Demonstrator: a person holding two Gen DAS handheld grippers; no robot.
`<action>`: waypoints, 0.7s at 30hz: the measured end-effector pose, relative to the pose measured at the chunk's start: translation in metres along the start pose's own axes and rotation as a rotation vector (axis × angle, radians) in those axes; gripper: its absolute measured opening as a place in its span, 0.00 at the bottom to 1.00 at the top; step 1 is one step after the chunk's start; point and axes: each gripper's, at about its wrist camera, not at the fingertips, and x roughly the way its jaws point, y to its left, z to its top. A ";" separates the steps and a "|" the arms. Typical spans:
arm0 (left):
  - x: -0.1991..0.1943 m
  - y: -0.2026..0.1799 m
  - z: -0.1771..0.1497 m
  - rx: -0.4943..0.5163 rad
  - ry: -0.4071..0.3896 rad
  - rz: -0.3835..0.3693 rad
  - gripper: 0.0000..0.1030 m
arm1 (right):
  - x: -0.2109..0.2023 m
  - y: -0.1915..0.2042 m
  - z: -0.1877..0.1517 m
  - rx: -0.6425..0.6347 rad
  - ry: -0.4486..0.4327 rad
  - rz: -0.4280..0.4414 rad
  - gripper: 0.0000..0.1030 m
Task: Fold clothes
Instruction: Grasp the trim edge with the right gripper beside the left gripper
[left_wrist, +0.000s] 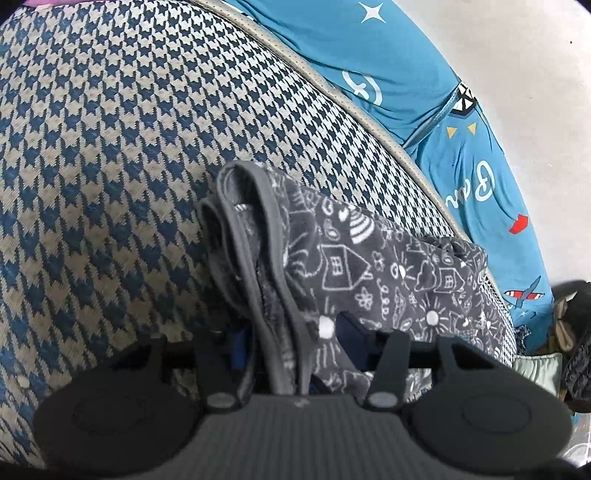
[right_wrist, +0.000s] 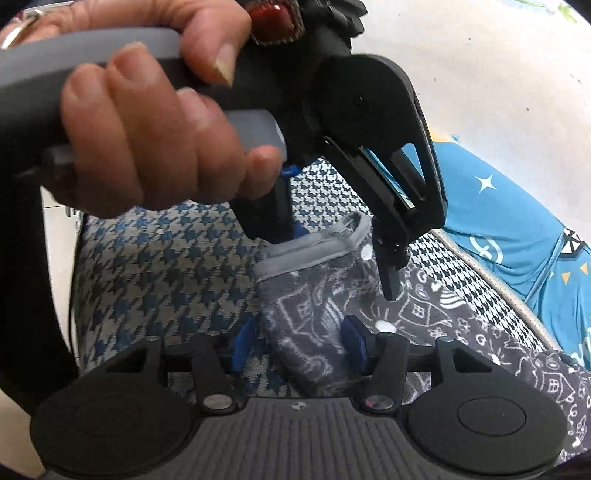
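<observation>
Between the blue pads of the right gripper (right_wrist: 299, 343) lies the grey printed garment (right_wrist: 325, 317); the jaws stand apart on both sides of its folded end, not pressing it. Its grey-trimmed edge is bunched between the fingers of the left gripper (left_wrist: 291, 332), which are closed on it. It rests on a houndstooth cushion (left_wrist: 110, 166), beside a blue printed cloth (left_wrist: 461, 155). A hand (right_wrist: 147, 122) holds the left gripper's handle.
</observation>
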 end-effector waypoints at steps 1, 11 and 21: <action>0.001 -0.001 0.000 0.003 -0.001 0.004 0.46 | 0.001 -0.002 0.000 0.006 0.000 -0.004 0.48; -0.005 -0.013 0.001 0.085 -0.070 0.095 0.99 | -0.014 -0.020 0.008 0.074 -0.045 0.005 0.22; 0.010 -0.014 0.012 0.063 -0.030 0.077 0.99 | -0.017 -0.024 0.007 0.080 -0.042 0.024 0.22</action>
